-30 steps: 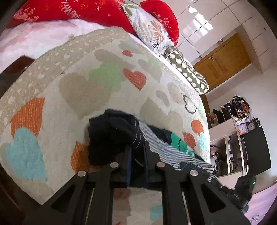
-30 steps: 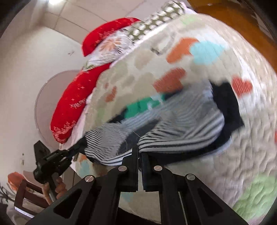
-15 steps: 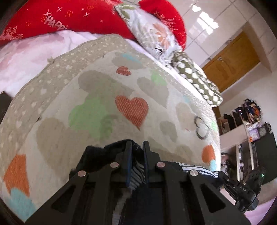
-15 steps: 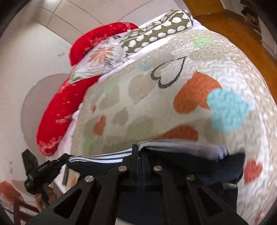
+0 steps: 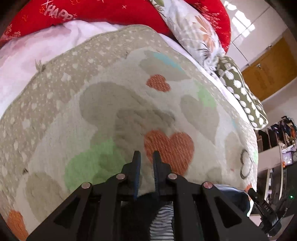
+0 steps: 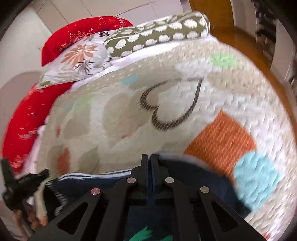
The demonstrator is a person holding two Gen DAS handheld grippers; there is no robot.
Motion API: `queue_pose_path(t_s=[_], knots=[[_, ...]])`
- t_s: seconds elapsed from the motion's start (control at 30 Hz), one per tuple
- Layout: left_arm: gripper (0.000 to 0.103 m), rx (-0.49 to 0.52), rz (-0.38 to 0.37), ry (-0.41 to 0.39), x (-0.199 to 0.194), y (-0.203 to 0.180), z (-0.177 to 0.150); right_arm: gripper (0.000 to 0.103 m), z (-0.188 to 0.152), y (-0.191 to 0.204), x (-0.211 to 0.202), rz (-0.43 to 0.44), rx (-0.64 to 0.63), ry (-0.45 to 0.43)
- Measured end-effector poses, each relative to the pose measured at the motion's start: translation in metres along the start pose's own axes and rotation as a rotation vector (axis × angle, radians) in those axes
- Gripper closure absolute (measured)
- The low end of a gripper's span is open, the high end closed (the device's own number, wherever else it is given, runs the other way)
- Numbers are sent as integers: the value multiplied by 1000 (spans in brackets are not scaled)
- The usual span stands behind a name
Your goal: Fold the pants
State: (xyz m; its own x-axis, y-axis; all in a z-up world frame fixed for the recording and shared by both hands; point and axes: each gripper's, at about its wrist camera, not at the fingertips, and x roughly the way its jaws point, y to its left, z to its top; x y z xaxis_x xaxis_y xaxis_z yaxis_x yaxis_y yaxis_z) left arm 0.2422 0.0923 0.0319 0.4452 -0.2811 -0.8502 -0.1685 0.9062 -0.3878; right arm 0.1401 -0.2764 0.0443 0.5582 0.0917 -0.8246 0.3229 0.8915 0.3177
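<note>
The pants are dark navy with white stripes and a green patch. They lie on a heart-patterned quilt on a bed. My right gripper is shut on the pants' edge, and dark cloth spreads under it. My left gripper has a narrow gap between its fingertips; dark and striped cloth sits low between the fingers and hangs below. The quilt also shows in the right wrist view. The other gripper shows at the lower right of the left wrist view.
Red pillows, a floral pillow and a green dotted pillow line the head of the bed. A white sheet lies at the left. A wooden door and cluttered shelves stand beyond the bed.
Both grippers have moved forward over the quilt toward the pillows, carrying the pants' edge with them. The pants have slipped from in front of the fingers to below them.
</note>
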Motion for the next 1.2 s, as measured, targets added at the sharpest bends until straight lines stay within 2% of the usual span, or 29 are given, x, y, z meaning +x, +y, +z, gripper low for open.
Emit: queue_pose_path(t_s=[0.07, 0.17, 0.2, 0.23, 0.27, 0.3, 0.37, 0.4, 0.43, 0.47, 0.6, 0.7, 0.77, 0.83, 0.9, 0.93, 0.97, 1.0, 1.1, 1.2], knots=[[92, -2, -3, -11, -7, 3, 1, 97, 7, 1, 2, -24, -6, -5], [91, 52, -2, -66, -36, 1, -10, 94, 12, -8, -9, 16, 42, -15], [90, 74, 7, -84, -44, -2, -13, 88, 11, -11, -18, 24, 51, -30], [85, 117, 21, -117, -58, -5, -22, 84, 9, -14, -28, 34, 55, -43], [81, 152, 35, -145, -71, -8, -30, 73, 4, -18, -40, 51, 57, -57], [73, 198, 74, -197, -88, -12, -45, 64, -2, -22, -53, 62, 56, -72], [55, 276, 143, -303, -115, -19, -73, 62, -23, -31, -83, 84, 41, -111], [42, 308, 154, -346, -126, -22, -88, 58, -35, -36, -98, 87, 29, -130], [33, 331, 151, -384, -138, -25, -106, 56, -50, -41, -111, 76, 17, -149], [32, 342, 138, -403, -146, -26, -122, 54, -64, -46, -123, 60, 12, -169], [32, 357, 68, -370, -158, -33, -171, 54, -117, -61, -161, -11, 25, -268], [32, 317, 27, -305, -158, -32, -201, 54, -152, -66, -174, -1, 65, -305], [32, 297, 6, -269, -156, -29, -214, 54, -170, -71, -170, 91, 94, -275], [32, 288, 19, -248, -157, -25, -228, 54, -189, -76, -155, 218, 142, -211], [32, 288, 43, -235, -158, -21, -238, 54, -200, -79, -140, 197, 157, -170], [32, 287, 47, -227, -159, -18, -243, 54, -206, -84, -131, 126, 162, -145], [32, 287, 47, -224, -160, -17, -247, 54, -209, -89, -127, 72, 171, -135], [31, 287, 48, -222, -160, -15, -250, 58, -214, -96, -127, 50, 188, -133], [31, 294, 34, -204, -156, -19, -256, 59, -213, -111, -147, 128, 231, -173], [31, 329, 6, -190, -155, -29, -263, 57, -191, -114, -158, 146, 200, -210]])
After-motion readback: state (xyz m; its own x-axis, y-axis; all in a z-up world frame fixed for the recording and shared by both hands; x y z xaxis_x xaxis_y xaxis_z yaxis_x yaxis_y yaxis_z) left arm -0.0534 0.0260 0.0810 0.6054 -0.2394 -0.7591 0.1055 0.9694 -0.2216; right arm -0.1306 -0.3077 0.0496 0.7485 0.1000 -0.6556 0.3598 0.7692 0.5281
